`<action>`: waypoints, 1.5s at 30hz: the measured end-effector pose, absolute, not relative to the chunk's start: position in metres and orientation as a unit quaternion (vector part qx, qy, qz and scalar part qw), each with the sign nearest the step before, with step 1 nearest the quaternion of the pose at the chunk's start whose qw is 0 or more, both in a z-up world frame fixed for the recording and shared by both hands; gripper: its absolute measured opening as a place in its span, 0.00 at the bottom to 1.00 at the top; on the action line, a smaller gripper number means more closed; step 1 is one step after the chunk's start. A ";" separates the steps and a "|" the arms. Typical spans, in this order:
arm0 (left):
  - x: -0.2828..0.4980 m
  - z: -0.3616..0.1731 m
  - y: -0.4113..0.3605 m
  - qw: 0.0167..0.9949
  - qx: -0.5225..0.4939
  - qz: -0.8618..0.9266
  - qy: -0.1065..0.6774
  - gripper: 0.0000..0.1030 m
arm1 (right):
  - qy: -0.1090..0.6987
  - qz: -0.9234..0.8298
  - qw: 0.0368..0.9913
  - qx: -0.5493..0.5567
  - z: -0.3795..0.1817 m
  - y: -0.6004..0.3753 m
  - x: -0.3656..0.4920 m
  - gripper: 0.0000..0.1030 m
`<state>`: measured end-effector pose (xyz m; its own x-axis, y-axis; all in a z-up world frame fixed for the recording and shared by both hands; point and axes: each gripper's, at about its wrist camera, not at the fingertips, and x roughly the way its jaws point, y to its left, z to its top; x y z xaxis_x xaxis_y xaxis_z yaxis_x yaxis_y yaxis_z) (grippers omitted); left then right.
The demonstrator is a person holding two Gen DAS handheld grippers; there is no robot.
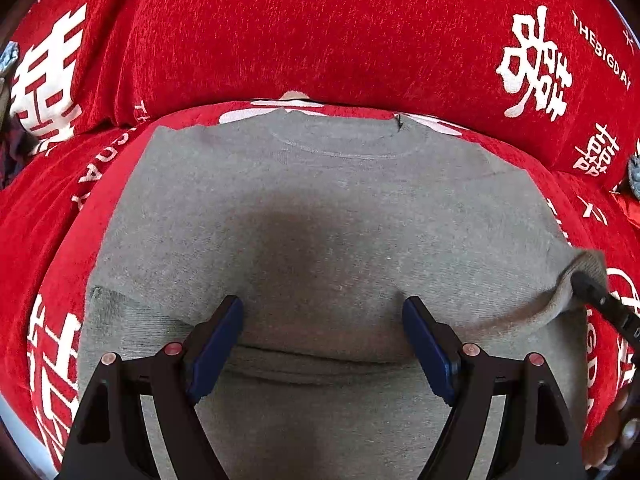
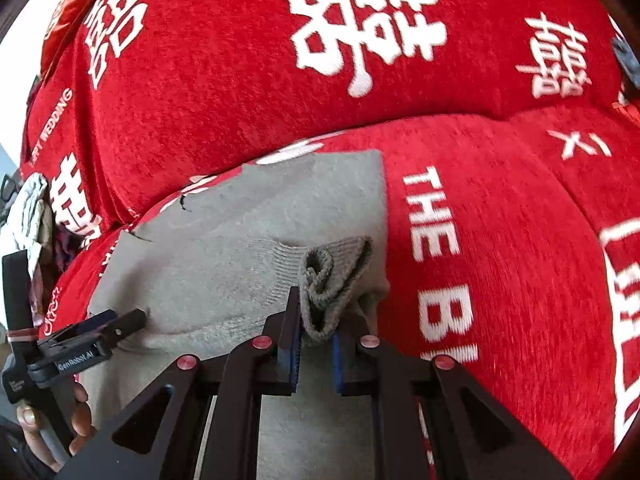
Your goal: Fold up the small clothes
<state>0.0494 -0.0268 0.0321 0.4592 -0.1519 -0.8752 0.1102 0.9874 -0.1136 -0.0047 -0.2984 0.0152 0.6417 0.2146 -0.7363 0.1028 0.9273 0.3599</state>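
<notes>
grey sweater (image 1: pixel 320 216) is lying flat on a red cover (image 1: pixel 320 32) with white lettering, neckline at the far end from both grippers, up against the red cushion (image 2: pixel 240 80) behind it. left gripper (image 1: pixel 322 308) hangs just over the middle of the sweater with its blue pads (image 1: pixel 218 344) spread wide and nothing between them, only a fold line in the fabric running across below the tips. off to its right the sweater's edge is pulled up into a little peak where the other tool has it. right gripper (image 2: pixel 316 320) is closed down tight on the ribbed cuff (image 2: pixel 332 276) of the sleeve, and the bunched knit sticks up past the fingertips, lifted a bit off the body of the sweater. the cuff sits near the sweater's right edge, just beside the white "the big" print. a hand (image 2: pixel 52 428) shows at the lower left of the right wrist view, wrapped round the left tool's handle i think, it's pretty dark down there.
</notes>
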 end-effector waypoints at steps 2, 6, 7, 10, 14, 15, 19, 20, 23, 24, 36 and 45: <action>0.049 0.033 -0.029 0.853 -0.013 -0.077 0.515 0.80 | 0.424 0.027 0.886 0.185 0.014 -0.297 -0.006 0.13; 0.052 0.036 -0.021 0.854 -0.023 -0.076 0.514 0.80 | 0.424 0.031 0.891 0.160 0.016 -0.290 -0.012 0.13; 0.054 0.037 -0.016 0.854 -0.027 -0.070 0.515 0.80 | 0.422 0.036 0.892 0.156 0.017 -0.291 -0.011 0.14; 0.058 0.039 -0.002 0.851 -0.051 -0.063 0.519 0.80 | 0.418 0.026 0.893 0.164 0.029 -0.302 -0.013 0.39; 0.057 0.043 -0.003 0.855 -0.043 -0.064 0.513 0.80 | 0.367 0.002 0.919 0.146 0.059 -0.304 -0.023 0.65; 0.057 0.042 -0.006 0.854 -0.039 -0.066 0.515 0.80 | 0.367 0.008 0.921 0.131 0.065 -0.297 -0.020 0.65; 0.056 0.037 -0.029 0.853 -0.019 -0.078 0.516 0.80 | 0.403 0.037 0.912 0.071 0.064 -0.256 0.004 0.65; 0.054 0.036 -0.033 0.852 -0.012 -0.079 0.517 0.80 | 0.413 0.048 0.907 0.061 0.058 -0.246 0.010 0.65; 0.049 0.031 -0.032 0.851 0.009 -0.075 0.520 0.80 | 0.456 0.049 0.888 0.034 0.038 -0.235 0.017 0.65; 0.045 0.030 -0.028 0.852 0.016 -0.074 0.518 0.80 | 0.472 0.042 0.880 0.029 0.031 -0.236 0.014 0.65; 0.032 0.042 -0.021 0.857 0.002 -0.086 0.507 0.85 | 0.446 0.002 0.890 0.089 0.050 -0.267 -0.024 0.65; 0.037 0.032 -0.019 0.858 0.020 -0.070 0.509 0.86 | 0.485 0.024 0.874 0.024 0.022 -0.222 0.005 0.68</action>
<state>0.0368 -0.0192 0.0319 0.4725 -0.0991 -0.8757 0.1395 0.9895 -0.0367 0.0046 -0.2220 0.0222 0.5289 0.0650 -0.8462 -0.0185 0.9977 0.0651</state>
